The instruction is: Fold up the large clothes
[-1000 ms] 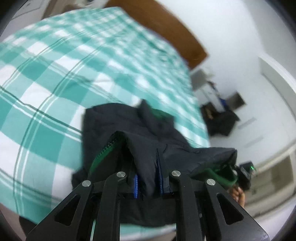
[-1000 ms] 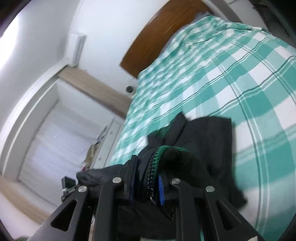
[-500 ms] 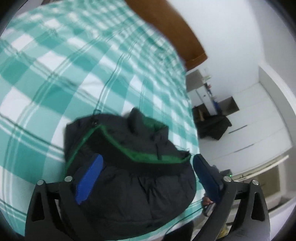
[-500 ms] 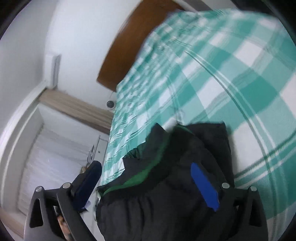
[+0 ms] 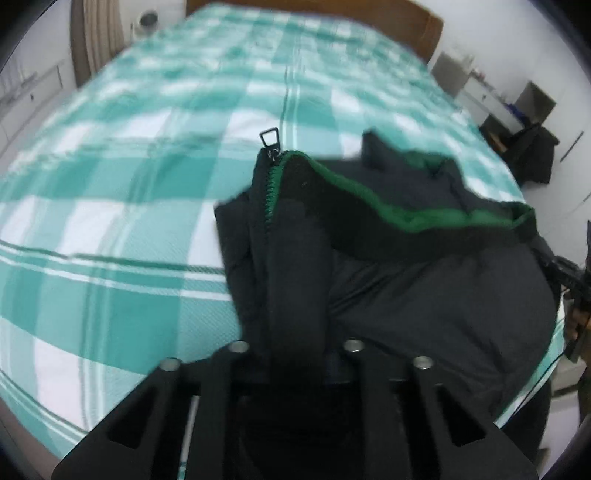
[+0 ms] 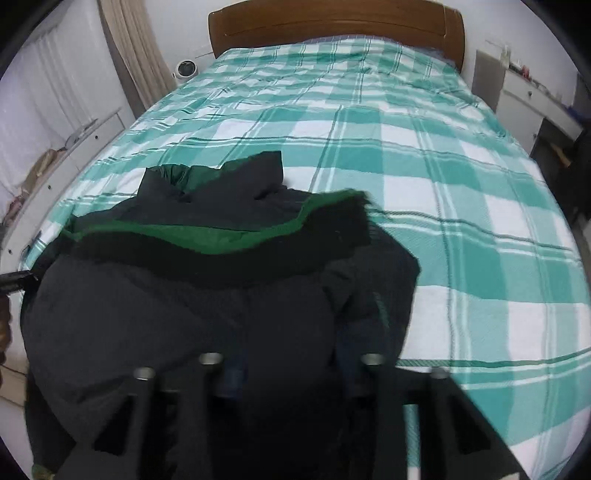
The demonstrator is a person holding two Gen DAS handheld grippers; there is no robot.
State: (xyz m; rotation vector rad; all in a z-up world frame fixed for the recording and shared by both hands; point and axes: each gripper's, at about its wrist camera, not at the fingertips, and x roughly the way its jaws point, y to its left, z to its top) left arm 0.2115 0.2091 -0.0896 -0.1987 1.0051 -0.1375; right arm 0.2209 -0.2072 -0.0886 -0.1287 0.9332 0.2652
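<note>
Left wrist view
Jacket: a black padded jacket [image 5: 424, 295] lay bunched at the near edge of the bed, toward its right side in this view.
Lining: a green lining edge [image 5: 406, 206] ran along the raised collar.
Zip: a green-toothed zip [image 5: 271, 184] climbed the left fold, with its metal pull [image 5: 269, 138] standing up at the top.
My left gripper: my left gripper [image 5: 295, 350] had its fingers close together with a thick fold of the jacket rising from between them, so it was clenched on that fold; the pads themselves were buried in cloth.
Bed: the bed [image 5: 129, 184] was spread with a teal and white checked cover, blurred in this view.
Other hand: at the right edge a dark bit of my other tool and some skin [image 5: 576, 317] showed, beside the jacket's side.

Right wrist view
Jacket: the same jacket [image 6: 166, 314] filled the lower left, its green lining [image 6: 207, 236] showing as a band across the middle.
My right gripper: my right gripper [image 6: 291, 365] was blurred, with cloth heaped over the space between the fingers; I cannot tell whether it was clamped or released.
Bed: the checked bed [image 6: 461, 221] stretched away to a brown wooden headboard [image 6: 332, 22].
Containers: white drawer units [image 6: 535, 96] stood by the bed's far right; what they held was not visible.
Fan: a small white round device [image 6: 184, 68] sat beside the headboard's left.
</note>
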